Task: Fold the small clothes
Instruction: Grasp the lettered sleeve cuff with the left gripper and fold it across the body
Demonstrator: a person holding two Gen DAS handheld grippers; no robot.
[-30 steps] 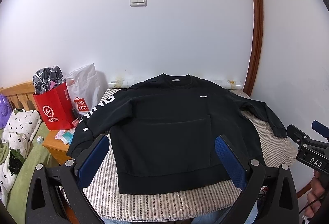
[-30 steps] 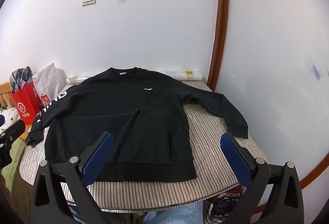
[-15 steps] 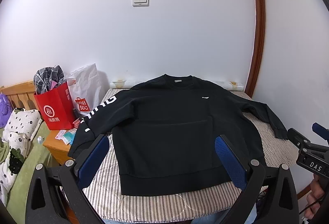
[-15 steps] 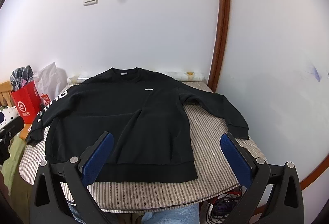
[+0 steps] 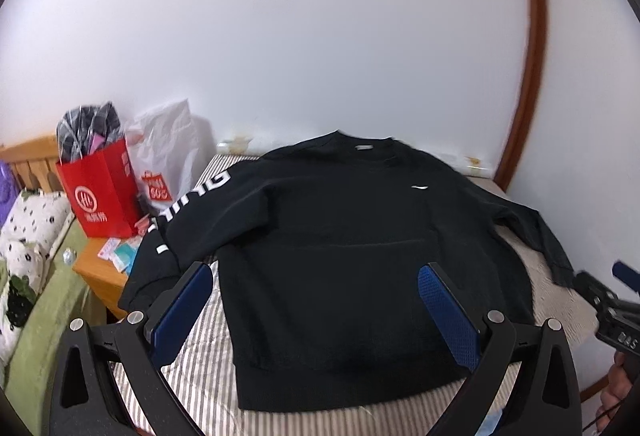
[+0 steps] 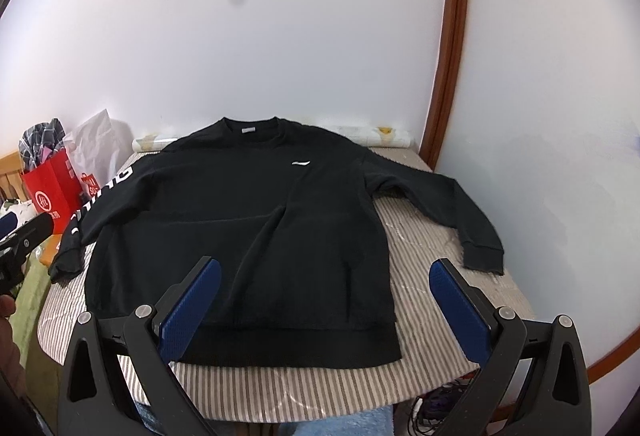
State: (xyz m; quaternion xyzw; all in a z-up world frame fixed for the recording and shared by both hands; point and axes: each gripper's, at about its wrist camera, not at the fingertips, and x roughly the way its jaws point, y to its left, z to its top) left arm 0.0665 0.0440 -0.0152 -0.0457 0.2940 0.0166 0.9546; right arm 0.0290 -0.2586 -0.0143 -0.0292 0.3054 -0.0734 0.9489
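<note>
While both grippers were held above the near edge of the striped table (image 6: pixel 432 252), a black sweatshirt (image 6: pixel 248 232) was seen lying flat on it, front side up, with the collar toward the wall and the hem toward the cameras. The left gripper (image 5: pixel 316 310) was held wide open with nothing between its blue pads, and the right gripper (image 6: pixel 326 302) was open and empty as well; neither was touching the cloth. The left sleeve (image 5: pixel 188 220), printed with white letters, was hanging partly over the table edge, beside a red bag (image 5: pixel 100 195), while the right sleeve (image 6: pixel 448 211) was spread out on the striped cover. The garment was judged to be soft, limp and rather light, so it would sag and wrinkle when lifted and would not keep any shape. It was therefore thought best that it be pinched at firm edges, such as a cuff, a shoulder seam or the ribbed hem (image 6: pixel 288 348), where the thicker fabric could be held without slipping.
</note>
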